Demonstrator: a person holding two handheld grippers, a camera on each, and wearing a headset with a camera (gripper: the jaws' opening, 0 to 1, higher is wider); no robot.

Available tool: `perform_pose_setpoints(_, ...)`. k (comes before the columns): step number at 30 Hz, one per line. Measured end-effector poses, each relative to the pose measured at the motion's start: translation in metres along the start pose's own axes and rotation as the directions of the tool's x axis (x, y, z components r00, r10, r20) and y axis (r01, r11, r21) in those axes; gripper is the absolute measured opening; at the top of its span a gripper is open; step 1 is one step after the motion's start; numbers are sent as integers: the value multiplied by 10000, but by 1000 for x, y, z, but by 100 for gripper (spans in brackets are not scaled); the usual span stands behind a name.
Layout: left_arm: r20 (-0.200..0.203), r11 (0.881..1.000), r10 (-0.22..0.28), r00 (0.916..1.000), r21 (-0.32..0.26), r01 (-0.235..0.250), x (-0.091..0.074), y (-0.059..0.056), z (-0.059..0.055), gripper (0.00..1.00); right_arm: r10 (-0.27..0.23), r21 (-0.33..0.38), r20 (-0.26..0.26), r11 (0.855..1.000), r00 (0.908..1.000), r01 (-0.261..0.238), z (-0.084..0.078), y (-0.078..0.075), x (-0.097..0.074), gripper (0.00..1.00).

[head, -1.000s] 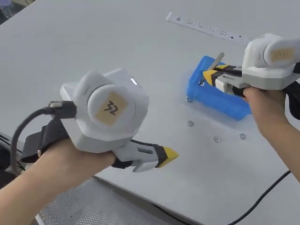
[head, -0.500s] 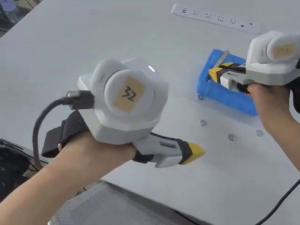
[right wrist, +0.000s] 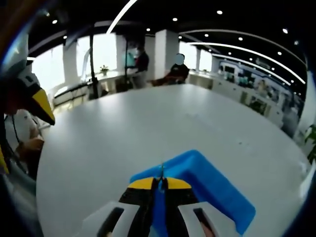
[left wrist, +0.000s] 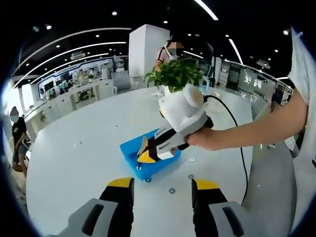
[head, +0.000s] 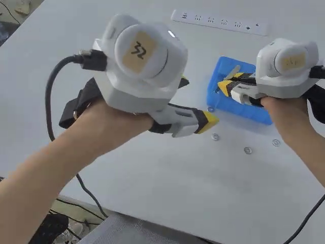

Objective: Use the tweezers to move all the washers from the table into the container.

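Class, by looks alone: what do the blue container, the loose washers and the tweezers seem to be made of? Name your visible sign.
Container: probably plastic, uniform matte blue with rounded edges. Washers: likely metal, small grey rings with a dull shine. Tweezers: seemingly bare metal, a thin pale silvery blade.

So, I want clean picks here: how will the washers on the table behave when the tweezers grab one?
Each washer looks small, flat and shiny, so it is probably light but slippery. It may skid on the smooth table rather than lift. Lying flat, it likely won't roll, though if the tweezers tip it on edge it might.
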State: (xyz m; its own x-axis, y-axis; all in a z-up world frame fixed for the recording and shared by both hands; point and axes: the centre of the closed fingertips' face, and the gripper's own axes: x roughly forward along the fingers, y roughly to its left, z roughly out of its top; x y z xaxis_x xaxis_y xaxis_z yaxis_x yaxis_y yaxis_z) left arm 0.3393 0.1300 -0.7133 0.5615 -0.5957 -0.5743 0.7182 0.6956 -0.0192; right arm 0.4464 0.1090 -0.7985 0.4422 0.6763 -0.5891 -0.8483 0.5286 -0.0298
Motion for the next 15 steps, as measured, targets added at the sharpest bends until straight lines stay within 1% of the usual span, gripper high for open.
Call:
perform_pose_setpoints(1, 54, 9998, -79, 10000, 183, 78, 1, 2, 4, 40, -31, 5, -4, 10000, 10000, 31, 1, 0, -4, 3)
perform_pose_setpoints(2, 94, 9992, -186, 9998, 360, 183, 1, 4, 9, 34, -151, -18, 50, 9999, 9999, 151, 3, -4, -8, 3)
perform_pose_setpoints(3, 140, 9987, -237, 9996, 457, 231, 0, 5, 12, 31, -175, -17, 53, 9998, 9998, 175, 4, -4, -11, 3)
perform_pose_setpoints(5, 404, 9964, -392, 9984, 763, 360, -2, 7, 22, 24, -220, 29, 173, 9998, 9996, 220, 10, 2, -24, 2)
perform_pose_setpoints(6, 549, 9951, -520, 9971, 866, 471, -3, 7, 29, 22, -285, 32, 246, 9996, 9993, 285, 13, 2, -30, 2)
perform_pose_setpoints(8, 736, 9925, -746, 9945, 1023, 669, -2, 8, 38, 21, -382, -121, 282, 9992, 9989, 385, 17, 10, -40, 2)
perform_pose_setpoints(10, 881, 9875, -1095, 9901, 1234, 982, -2, 1, 48, 19, -497, -430, 217, 9978, 9985, 506, 19, 21, -52, 2)
perform_pose_setpoints(11, 927, 9856, -1183, 9886, 1319, 1056, -2, -1, 50, 17, -537, -521, 249, 9971, 9982, 550, 21, 28, -58, 2)
perform_pose_setpoints(12, 977, 9774, -1542, 9832, 1610, 1372, -1, -7, 54, 14, -527, -562, 241, 9970, 9983, 540, 22, 33, -62, 2)
perform_pose_setpoints(13, 995, 9712, -1738, 9797, 1820, 1538, 0, -10, 55, 12, -512, -635, 200, 9966, 9985, 524, 23, 41, -67, 2)
perform_pose_setpoints(14, 983, 9611, -1965, 9756, 2161, 1718, 3, -13, 55, 11, -505, -700, 174, 9962, 9986, 516, 23, 45, -70, 2)
perform_pose_setpoints(15, 863, 9466, -2283, 9698, 2525, 2004, 4, -17, 55, 12, -449, -891, 45, 9950, 9990, 451, 21, 53, -73, 2)
